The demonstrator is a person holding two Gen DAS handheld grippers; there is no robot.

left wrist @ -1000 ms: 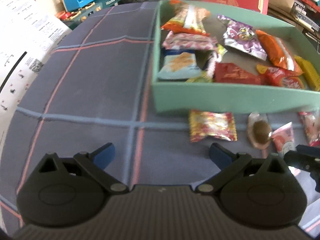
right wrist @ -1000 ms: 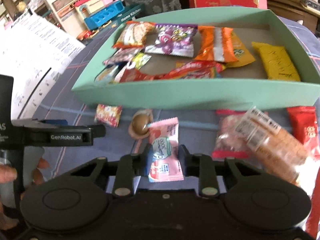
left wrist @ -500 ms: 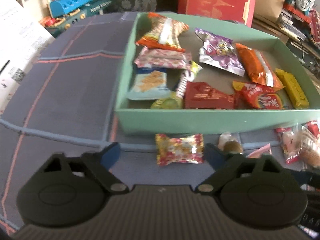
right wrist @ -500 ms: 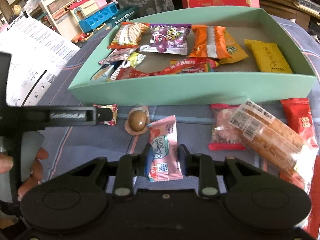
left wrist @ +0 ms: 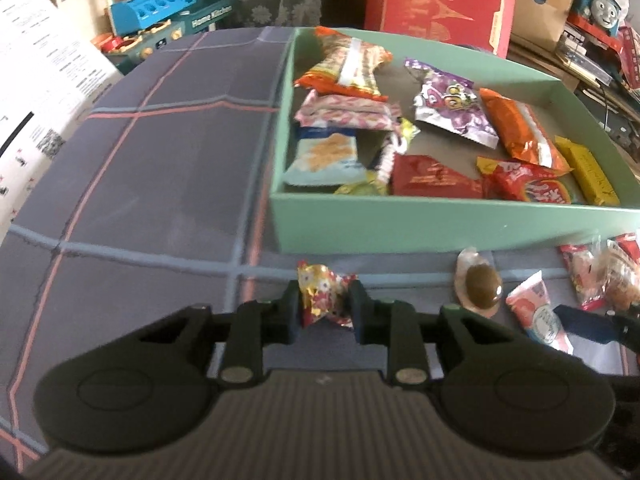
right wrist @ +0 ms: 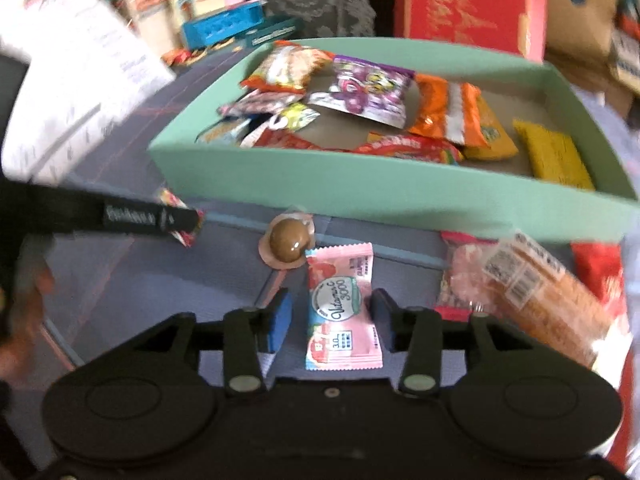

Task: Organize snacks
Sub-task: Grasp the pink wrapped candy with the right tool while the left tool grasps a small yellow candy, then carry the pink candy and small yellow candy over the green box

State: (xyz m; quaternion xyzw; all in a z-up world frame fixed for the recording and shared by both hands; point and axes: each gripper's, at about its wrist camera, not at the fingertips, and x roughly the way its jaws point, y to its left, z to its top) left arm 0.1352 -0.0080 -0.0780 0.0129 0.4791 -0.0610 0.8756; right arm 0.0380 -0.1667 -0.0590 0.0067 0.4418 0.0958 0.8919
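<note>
From the left wrist, the left tongs (left wrist: 325,309) have just been closing and are now pinching a small red-and-gold candy (left wrist: 322,295) between their pads; the wrapper is bunching up between them. The candy is sitting on the checked cloth of the table (left wrist: 160,168), just in front of the near wall of the green box (left wrist: 440,228), close to its near left corner. Inside the box a heap of snack packets is lying: an orange bag (left wrist: 522,132), a purple pouch (left wrist: 454,106), a red packet (left wrist: 434,180) and a yellow bar (left wrist: 588,176). To the right a round brown sweet (left wrist: 482,286) is resting on the cloth.

From the right wrist, the right tongs (right wrist: 330,318) have just been opening; their pads are standing clear on either side of a pink sachet (right wrist: 342,312), which is lying flat on the table between them, untouched. The brown sweet is lying just beyond the sachet's far left corner, near the box's front wall. A long biscuit pack (right wrist: 548,292) is lying to the right. The left tongs are reaching in from the left edge.
</note>
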